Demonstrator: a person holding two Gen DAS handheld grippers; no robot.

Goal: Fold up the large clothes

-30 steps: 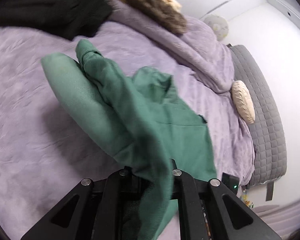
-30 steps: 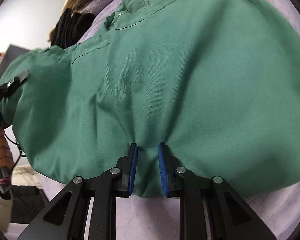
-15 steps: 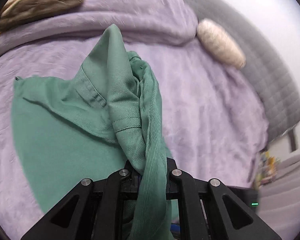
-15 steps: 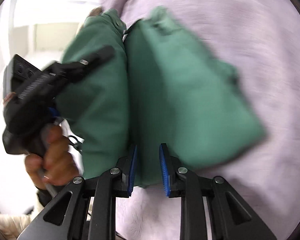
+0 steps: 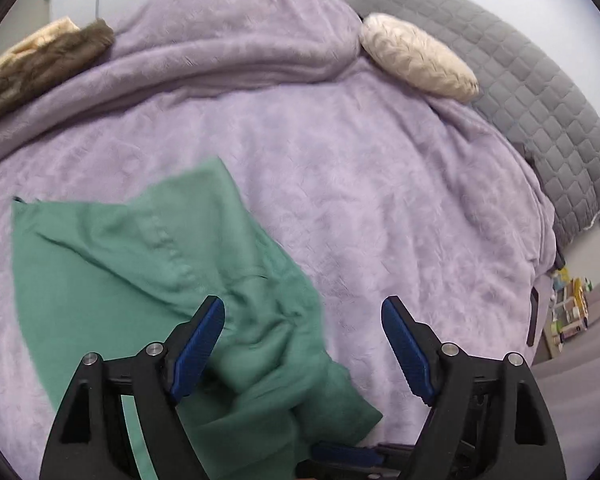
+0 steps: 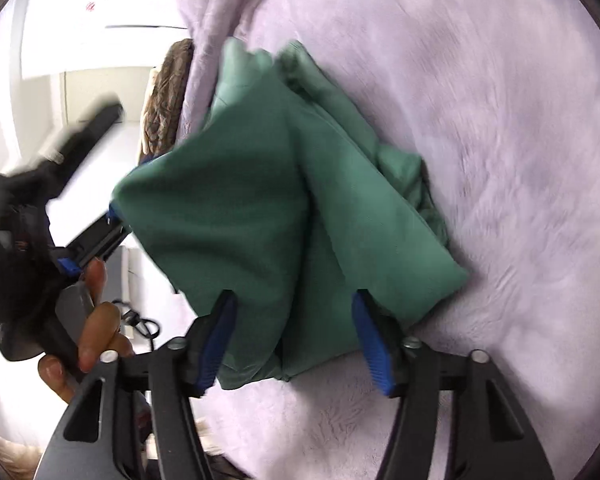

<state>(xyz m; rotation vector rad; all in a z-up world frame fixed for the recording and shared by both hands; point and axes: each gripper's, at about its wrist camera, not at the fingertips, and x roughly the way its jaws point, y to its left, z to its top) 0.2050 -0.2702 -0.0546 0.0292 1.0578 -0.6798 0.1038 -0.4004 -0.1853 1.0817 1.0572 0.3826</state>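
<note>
Both jaws have just opened — left gripper and right gripper free of the green garment on the bed; lift clear without dragging the fold.

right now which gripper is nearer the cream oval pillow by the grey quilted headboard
Left. The left gripper hangs open over the green cloth, the cream oval pillow across the bed ahead. The right gripper, also open, shows no pillow.
</note>
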